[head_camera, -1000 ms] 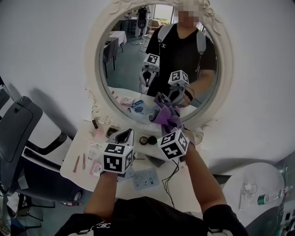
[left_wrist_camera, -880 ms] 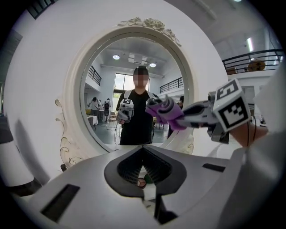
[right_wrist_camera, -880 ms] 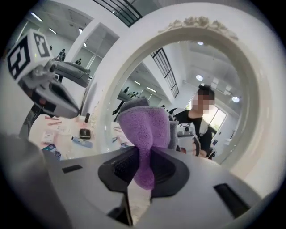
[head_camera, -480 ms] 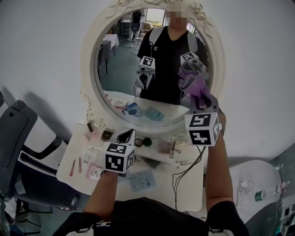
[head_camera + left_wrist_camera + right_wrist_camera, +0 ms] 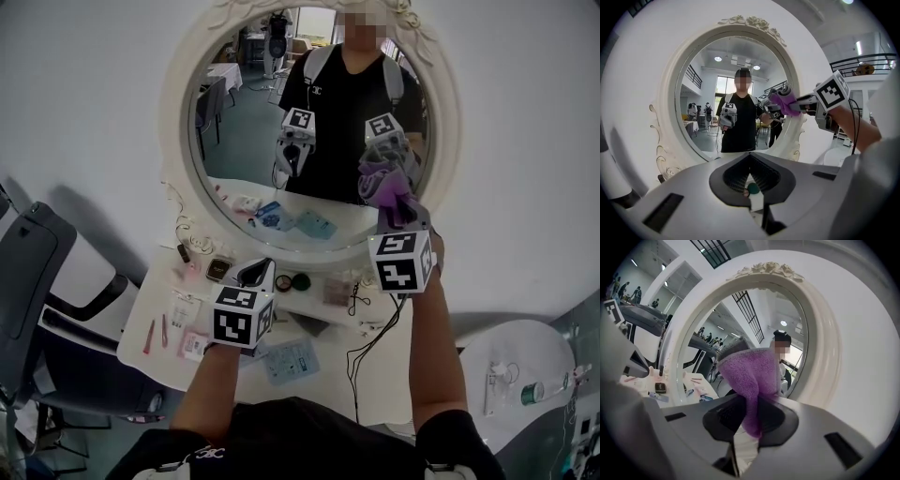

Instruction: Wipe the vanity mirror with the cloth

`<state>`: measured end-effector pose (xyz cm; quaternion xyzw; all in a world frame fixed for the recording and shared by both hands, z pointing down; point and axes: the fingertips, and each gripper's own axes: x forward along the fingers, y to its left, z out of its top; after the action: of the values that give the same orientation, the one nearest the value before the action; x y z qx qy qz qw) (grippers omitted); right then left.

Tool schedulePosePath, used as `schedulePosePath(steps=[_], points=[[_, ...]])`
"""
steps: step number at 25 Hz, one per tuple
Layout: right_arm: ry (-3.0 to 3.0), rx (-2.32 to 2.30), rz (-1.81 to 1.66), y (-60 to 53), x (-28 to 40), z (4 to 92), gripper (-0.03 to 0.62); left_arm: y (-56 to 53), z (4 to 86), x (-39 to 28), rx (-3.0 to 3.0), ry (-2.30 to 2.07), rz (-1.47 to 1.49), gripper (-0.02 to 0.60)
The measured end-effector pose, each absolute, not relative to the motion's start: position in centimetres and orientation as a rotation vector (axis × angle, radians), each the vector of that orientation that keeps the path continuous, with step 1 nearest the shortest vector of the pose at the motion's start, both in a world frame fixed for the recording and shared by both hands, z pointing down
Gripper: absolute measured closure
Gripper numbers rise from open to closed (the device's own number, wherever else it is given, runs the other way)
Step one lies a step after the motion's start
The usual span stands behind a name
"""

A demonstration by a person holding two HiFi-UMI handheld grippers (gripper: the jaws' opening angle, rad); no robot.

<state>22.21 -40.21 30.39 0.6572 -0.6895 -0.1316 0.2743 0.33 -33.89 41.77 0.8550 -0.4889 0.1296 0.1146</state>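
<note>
The oval vanity mirror (image 5: 253, 131) in its white carved frame (image 5: 176, 112) stands on the vanity table. My right gripper (image 5: 401, 217) is shut on a purple cloth (image 5: 396, 195) and holds it against the right side of the glass, with its reflection just behind. In the right gripper view the cloth (image 5: 745, 376) bunches up out of the jaws (image 5: 751, 427) in front of the mirror (image 5: 712, 338). My left gripper (image 5: 255, 274) hangs low over the table, shut and empty. The left gripper view shows its tips (image 5: 750, 191) together, and the cloth (image 5: 786, 101) at the mirror's right.
The white vanity table (image 5: 375, 375) carries small cosmetics, compacts (image 5: 300, 281), sachets (image 5: 289, 361) and a black cable (image 5: 361, 347). A dark office chair (image 5: 37, 272) stands at the left. A round white table (image 5: 511, 375) with a bottle is at the lower right.
My right gripper has carried the cloth from the mirror's lower edge up to its right side, then barely shifted. The left gripper has stayed low over the table.
</note>
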Motion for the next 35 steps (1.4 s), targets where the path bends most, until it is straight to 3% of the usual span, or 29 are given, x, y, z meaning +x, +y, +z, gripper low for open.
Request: schedulePosePath(steps=[20, 26, 35], points=[[-1.971, 1.505, 0.082, -41.3, 18.0, 45.7, 0.519, -33.6, 43.4, -0.2, 2.457, -1.455, 0.431, 0.584], [-2.117, 1.304, 0.348, -42.7, 12.2, 52.6, 0.519, -33.7, 43.8, -1.9, 2.419, -1.495, 0.43, 0.584], [-2.174, 1.224, 0.408, -44.3, 4.9, 54.9, 0.519, -33.0, 45.6, -8.2, 2.289, -1.613, 0.47, 0.584]])
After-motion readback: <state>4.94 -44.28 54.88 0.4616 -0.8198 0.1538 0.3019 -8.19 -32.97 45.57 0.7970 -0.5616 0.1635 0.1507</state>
